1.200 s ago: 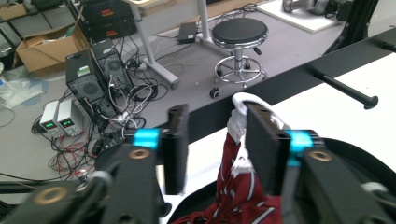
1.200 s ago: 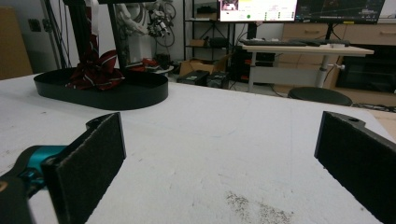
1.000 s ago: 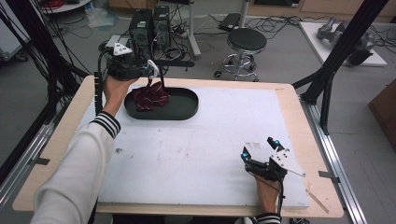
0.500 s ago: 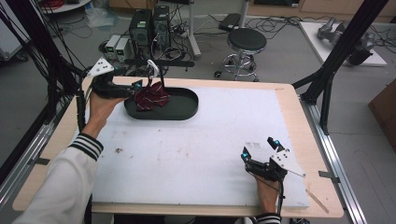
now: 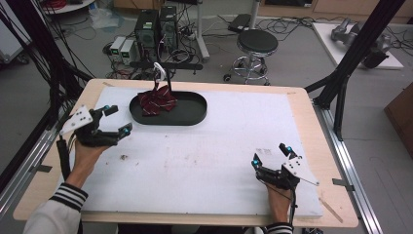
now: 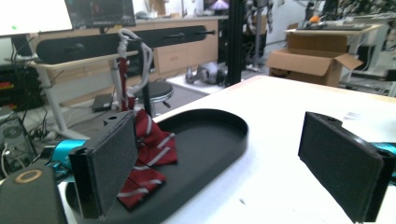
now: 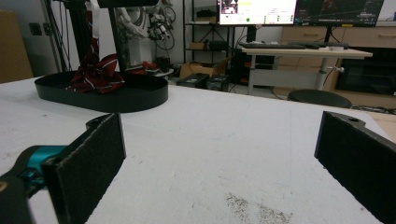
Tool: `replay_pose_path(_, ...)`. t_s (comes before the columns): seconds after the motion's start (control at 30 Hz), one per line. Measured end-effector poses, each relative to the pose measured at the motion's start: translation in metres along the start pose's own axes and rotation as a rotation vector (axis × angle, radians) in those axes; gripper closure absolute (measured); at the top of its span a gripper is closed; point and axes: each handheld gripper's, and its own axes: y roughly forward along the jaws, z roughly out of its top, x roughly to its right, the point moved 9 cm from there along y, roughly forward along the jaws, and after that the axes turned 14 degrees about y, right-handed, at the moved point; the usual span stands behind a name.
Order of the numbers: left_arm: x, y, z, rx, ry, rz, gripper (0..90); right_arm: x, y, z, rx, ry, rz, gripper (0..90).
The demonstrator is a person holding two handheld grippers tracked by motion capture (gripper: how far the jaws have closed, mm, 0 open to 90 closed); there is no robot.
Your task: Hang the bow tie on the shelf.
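Observation:
A dark red striped necktie hangs from a white hook on a black stand, and its lower part lies bunched in the left end of a black oval tray. My left gripper is open just left of the tray, above the white mat. In the left gripper view the tie lies in the tray beyond the open jaws. My right gripper rests open near the front right of the mat. The right gripper view shows the tie and tray far off at the upper left.
A white mat covers the wooden table. A black bar tops the stand behind the tray. A stool, computer towers and cables stand on the floor beyond the far edge.
My left gripper has let go at the tie in the tray and drawn back left and toward the front, now open over the mat. The right gripper has stayed put.

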Motion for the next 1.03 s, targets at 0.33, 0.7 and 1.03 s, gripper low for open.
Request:
replay_pose_path(0.33, 0.044, -0.051, -0.035, 0.043, 0.033, 0.024, 12.3, 0.000, 0.000, 0.000, 0.000, -0.005, 0.000, 0.8)
replay_pose_path(0.7, 0.044, -0.056, -0.053, 0.049, -0.018, 0.134, 11.8, -0.001, 0.000, 0.000, 0.004, -0.006, 0.000, 0.8)
replay_pose_path(1.03, 0.041, -0.059, -0.058, 0.035, -0.047, 0.187, 11.1, -0.001, 0.000, 0.000, 0.004, -0.010, -0.005, 0.8)
